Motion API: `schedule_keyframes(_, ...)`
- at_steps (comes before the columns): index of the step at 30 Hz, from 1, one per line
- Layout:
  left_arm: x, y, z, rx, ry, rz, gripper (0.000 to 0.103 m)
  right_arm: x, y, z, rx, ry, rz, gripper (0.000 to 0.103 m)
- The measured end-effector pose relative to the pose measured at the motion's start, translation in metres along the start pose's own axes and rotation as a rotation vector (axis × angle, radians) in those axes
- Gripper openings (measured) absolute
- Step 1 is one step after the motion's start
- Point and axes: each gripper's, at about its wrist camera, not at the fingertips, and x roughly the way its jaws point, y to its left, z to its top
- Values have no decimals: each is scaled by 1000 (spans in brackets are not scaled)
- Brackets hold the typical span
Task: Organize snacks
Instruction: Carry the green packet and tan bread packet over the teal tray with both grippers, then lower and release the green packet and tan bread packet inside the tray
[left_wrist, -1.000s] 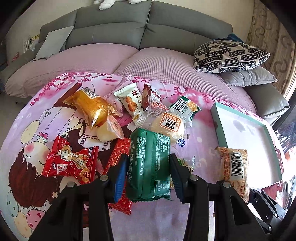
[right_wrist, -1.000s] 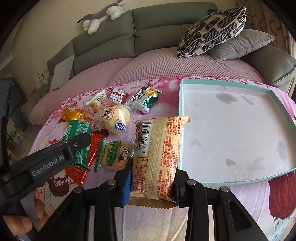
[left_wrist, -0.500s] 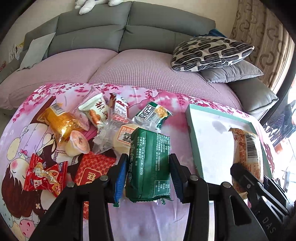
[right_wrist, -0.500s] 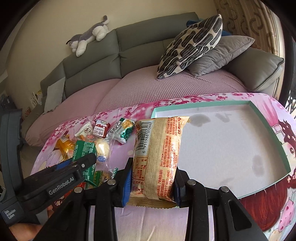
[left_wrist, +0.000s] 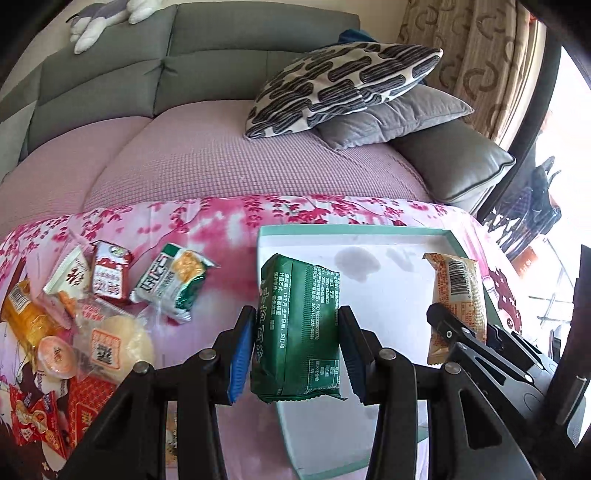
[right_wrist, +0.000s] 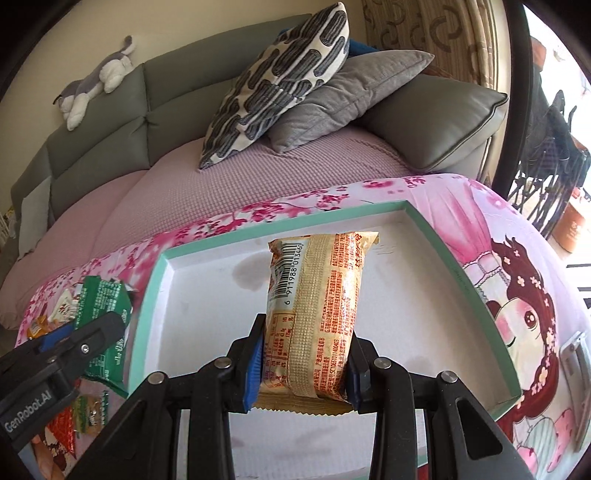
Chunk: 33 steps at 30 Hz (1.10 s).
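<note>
My left gripper (left_wrist: 297, 354) is shut on a green snack packet (left_wrist: 297, 325) and holds it over the left rim of a white tray with a teal rim (left_wrist: 354, 230). My right gripper (right_wrist: 304, 365) is shut on a tan snack packet (right_wrist: 317, 306) and holds it above the tray's white floor (right_wrist: 406, 295). The tan packet (left_wrist: 458, 295) and the right gripper also show at the right of the left wrist view. The green packet (right_wrist: 101, 310) and the left gripper show at the left of the right wrist view.
Several loose snacks lie on the pink cartoon cloth left of the tray: a green-white packet (left_wrist: 171, 284), a red-white packet (left_wrist: 109, 275), a round bun (left_wrist: 114, 343), an orange packet (left_wrist: 26, 317). A sofa with a patterned cushion (left_wrist: 340, 81) stands behind.
Both grippers have moved right with their packets. The green packet went from above the snack pile to the tray's left rim. The tan packet went from beside the tray to over its inside.
</note>
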Motion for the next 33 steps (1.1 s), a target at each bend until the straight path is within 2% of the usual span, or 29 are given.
schedule_keyframes(3, 15, -15, 8, 16, 26, -37, 46, 11, -16, 11, 22, 10, -27, 38)
schedule_keyframes(8, 41, -30, 22, 40, 68, -50, 46, 32, -31, 26, 15, 46, -64, 38)
schedule_keyframes(19, 87, -33, 34, 29, 139, -8, 46, 64, -33, 38, -14, 114, -61, 38)
schedule_keyframes(28, 98, -34, 35, 25, 160, 7, 47, 75, -35, 39, -6, 179, -58, 39)
schedule_keyframes(30, 96, -36, 37, 25, 154, 16, 54, 76, -34, 39, -11, 194, -57, 44)
schedule_keyframes(32, 89, -38, 38, 28, 141, 15, 61, 73, -33, 39, -18, 188, -56, 60)
schedule_keyframes(33, 85, -38, 38, 27, 136, 10, 61, 71, -31, 39, -25, 184, -55, 62)
